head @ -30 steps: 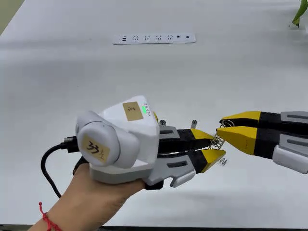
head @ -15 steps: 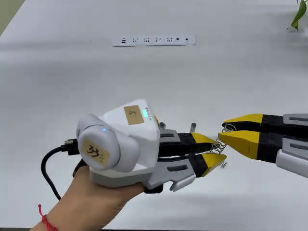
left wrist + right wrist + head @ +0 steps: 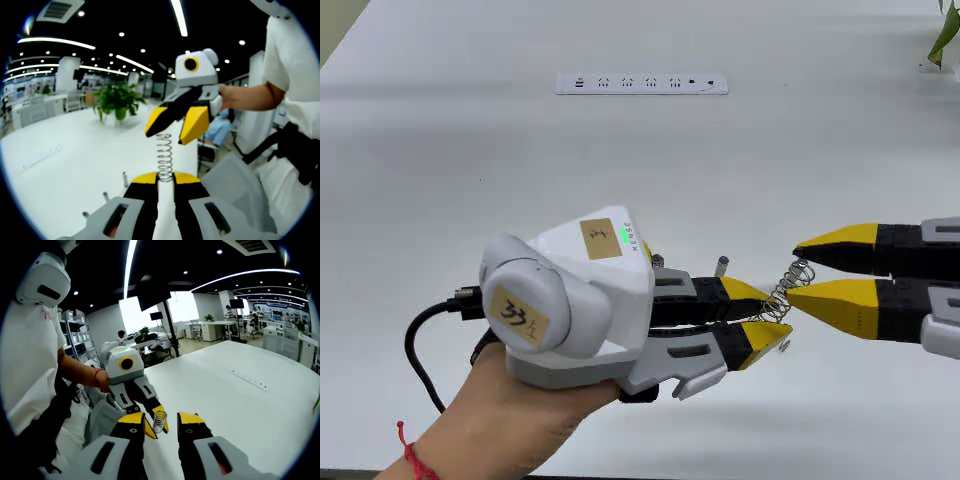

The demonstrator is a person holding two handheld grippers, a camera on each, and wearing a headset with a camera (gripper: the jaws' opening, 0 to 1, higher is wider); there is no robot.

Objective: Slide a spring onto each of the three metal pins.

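Observation:
A hand holds my left gripper (image 3: pixel 770 315) shut on one end of a small steel spring (image 3: pixel 787 288), which sticks out up and to the right. My right gripper (image 3: pixel 792 271) comes in from the right and stands open, its yellow tips on either side of the spring's free end without pinching it. In the left gripper view the spring (image 3: pixel 164 155) rises from the shut tips toward the right gripper (image 3: pixel 166 137). Three short metal pins (image 3: pixel 125 179) stand on the white table; two of the pins (image 3: pixel 722 265) show behind the left gripper.
A white power strip (image 3: pixel 642 84) lies at the far side of the white table (image 3: pixel 470 160). A green plant leaf (image 3: pixel 945 35) hangs at the far right corner. A black cable (image 3: pixel 420 345) trails from the left gripper.
My right gripper's jaws have spread apart and drawn back to the right. The spring now stands out longer from the left gripper, which has kept its place.

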